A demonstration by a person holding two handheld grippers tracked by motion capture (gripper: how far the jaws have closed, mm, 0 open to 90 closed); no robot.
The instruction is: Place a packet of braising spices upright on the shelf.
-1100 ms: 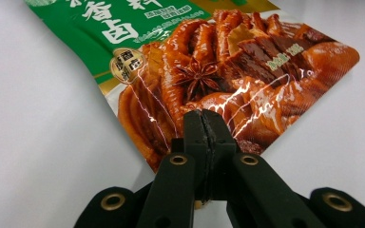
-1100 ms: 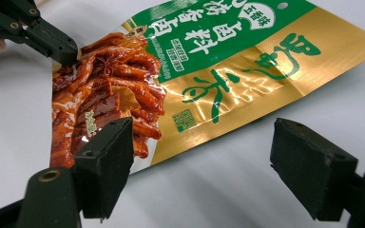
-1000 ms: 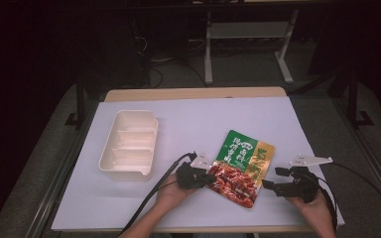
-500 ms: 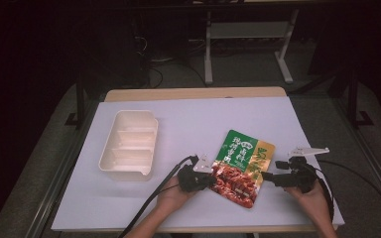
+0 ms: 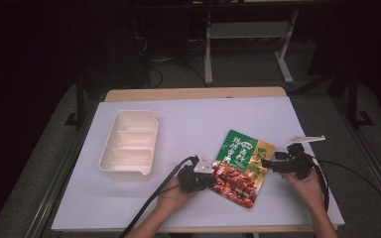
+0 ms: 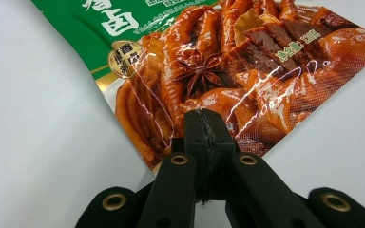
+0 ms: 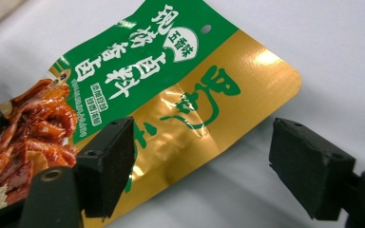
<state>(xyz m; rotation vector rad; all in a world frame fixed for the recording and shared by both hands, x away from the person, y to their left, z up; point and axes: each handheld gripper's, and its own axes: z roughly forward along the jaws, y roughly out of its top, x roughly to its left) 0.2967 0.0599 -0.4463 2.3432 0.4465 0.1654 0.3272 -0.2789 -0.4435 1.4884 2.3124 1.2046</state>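
Here's the seasoning packet (image 5: 242, 167) lying flat on the white desk (image 5: 198, 124), toward the near edge and right of the middle, its green-and-gold top angled to the far right and the red food photo pointing at the near edge. The left gripper (image 5: 204, 177) sits right at the packet's near-left edge, and in the left gripper view (image 6: 204, 124) its jaws are pressed together, clamped on the red edge of the packet (image 6: 228, 71), with the foil running up and away from them. Over on the other side, the right gripper (image 5: 270, 164) comes in at the packet's gold right edge. In the right gripper view (image 7: 202, 161) its jaws stand wide apart: one black pad overlaps the gold strip of the packet (image 7: 171, 90), the other hangs over bare desk just beyond the edge, and nothing is pinched between them. The gold corner lifts slightly off the surface there, with a shadow beneath it. Well apart, toward the left side of the desk, a cream compartment tray (image 5: 130, 144) rests with its long side running from the near to the far edge. Both hands hold their grippers low, close to the desk's near edge.
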